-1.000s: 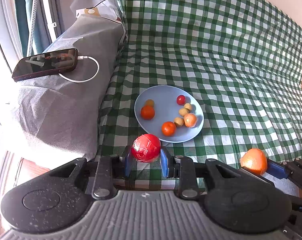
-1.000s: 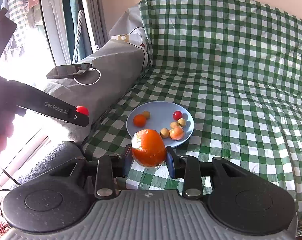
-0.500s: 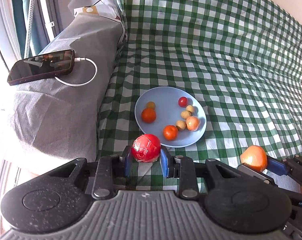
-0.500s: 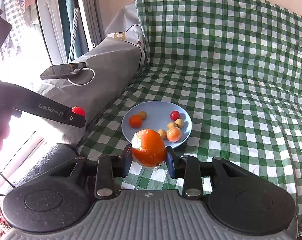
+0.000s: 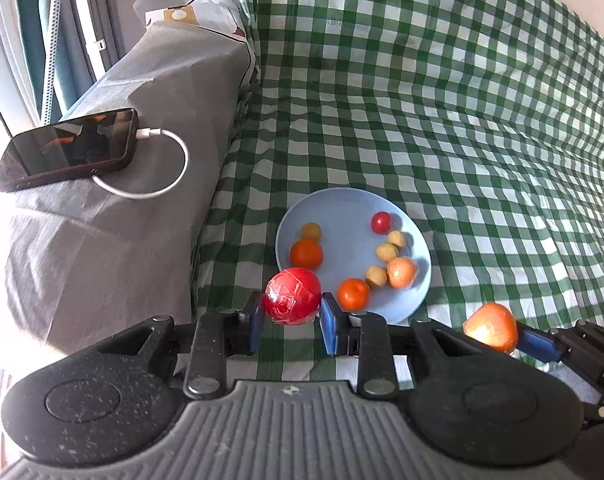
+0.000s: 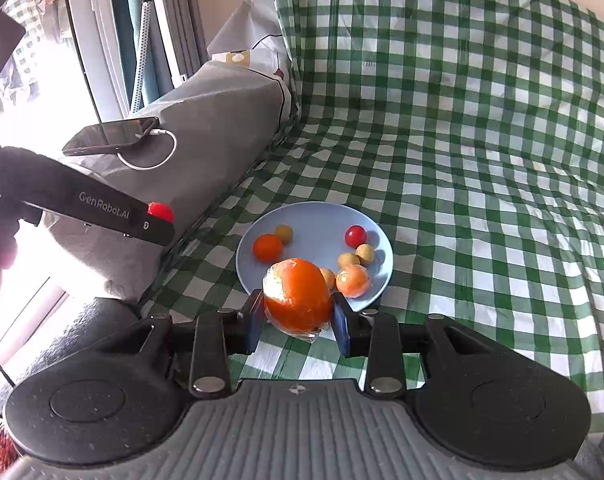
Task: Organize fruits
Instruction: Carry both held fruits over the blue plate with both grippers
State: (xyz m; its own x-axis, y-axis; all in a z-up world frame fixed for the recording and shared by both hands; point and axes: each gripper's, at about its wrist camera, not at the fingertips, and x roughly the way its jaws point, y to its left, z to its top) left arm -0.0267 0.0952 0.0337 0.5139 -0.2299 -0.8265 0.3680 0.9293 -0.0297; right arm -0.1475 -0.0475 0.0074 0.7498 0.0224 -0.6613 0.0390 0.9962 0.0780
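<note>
- Your left gripper [image 5: 291, 320] is pinching a round red fruit wrapped in shiny cling film [image 5: 292, 295], blue pads on its two sides, held in the air just short of the near rim of the pale blue round plate [image 5: 342, 204].
- Your right gripper [image 6: 297, 322] is doing the same with a big film-wrapped orange [image 6: 297, 298], clamped around its widest part and hanging over the plate's near edge.
- Handling guess: both look firm but that film is going to be slick, and round fruit loves to pop out. Keep the pads across the fat middle like you have them, and squeeze only enough to hold, since the skin under the film can bruise.
- The orange looks like the heavier of the two; loose film is bunched under it, so don't count on that bit for grip.
- Just beyond the pads, the plate already holds two small oranges, a wrapped one, a cherry tomato and a few small tan round fruits, so set things down in the bare middle or they'll roll.
- Off to the left of both grippers there's a black phone [image 5: 67, 148] on a white cable on the grey-covered armrest.
- The left camera shows the small orange at the plate's near edge; in the right view your big orange hides it.
- The right camera shows the left gripper side-on, with the red fruit peeking out.
</note>
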